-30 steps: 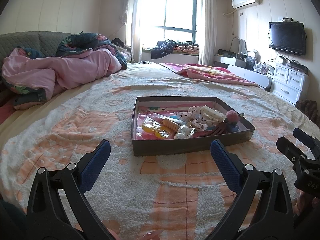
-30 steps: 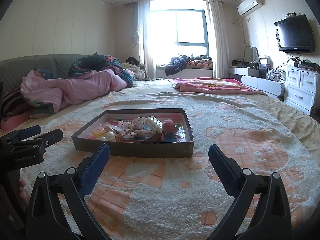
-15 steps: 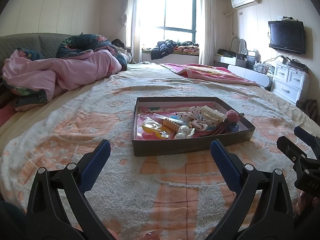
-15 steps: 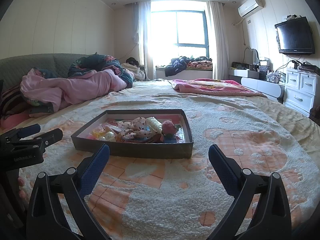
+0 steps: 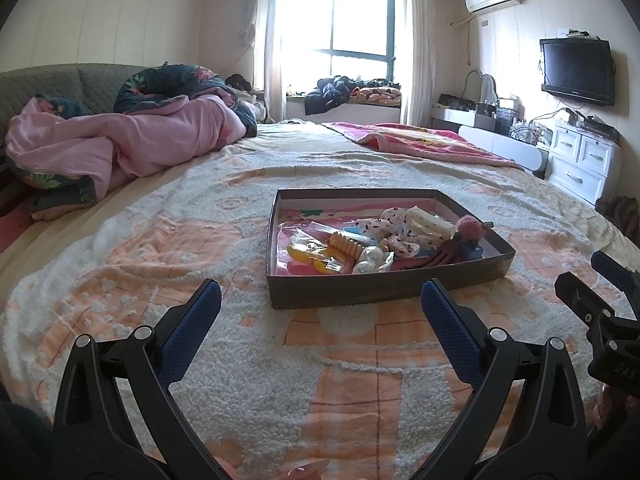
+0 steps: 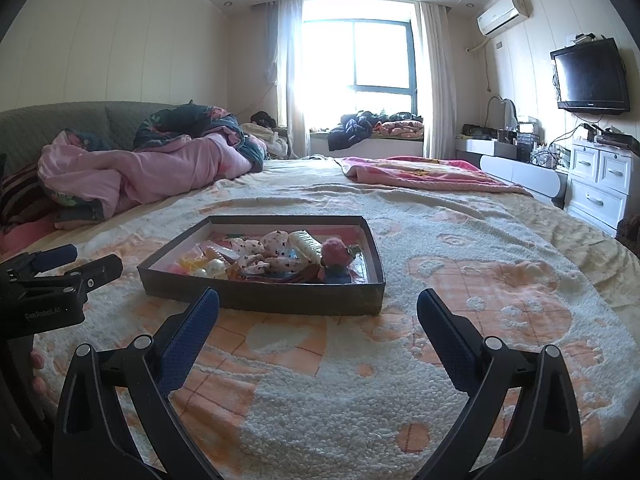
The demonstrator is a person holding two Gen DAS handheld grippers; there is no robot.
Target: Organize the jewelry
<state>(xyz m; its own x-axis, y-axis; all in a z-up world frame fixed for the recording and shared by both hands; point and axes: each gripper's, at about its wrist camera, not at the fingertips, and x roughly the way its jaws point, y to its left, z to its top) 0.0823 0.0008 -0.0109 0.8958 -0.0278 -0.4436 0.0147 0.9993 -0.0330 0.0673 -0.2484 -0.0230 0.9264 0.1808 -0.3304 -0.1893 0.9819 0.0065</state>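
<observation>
A shallow dark box [image 5: 376,290] [image 6: 256,300] lies on the bed. It holds a heap of hair accessories: a spotted white scrunchie [image 5: 394,226] [image 6: 276,246], a pink pompom [image 5: 472,229] [image 6: 334,251], a cream clip [image 5: 430,220], an orange clip [image 5: 347,245], and pearly beads [image 5: 370,260] [image 6: 212,269]. My left gripper [image 5: 320,314] is open and empty, just short of the box's near wall. My right gripper [image 6: 318,316] is open and empty, near the box's right front corner. Each gripper shows at the other view's edge.
The bed has a fuzzy cream and orange blanket [image 5: 320,380]. A pink duvet [image 5: 120,144] is heaped at the back left, a pink blanket [image 5: 420,142] at the back right. White drawers [image 5: 584,160] and a wall TV [image 5: 578,70] stand right.
Both views have shifted very slightly; the grippers stay open and the box has not moved.
</observation>
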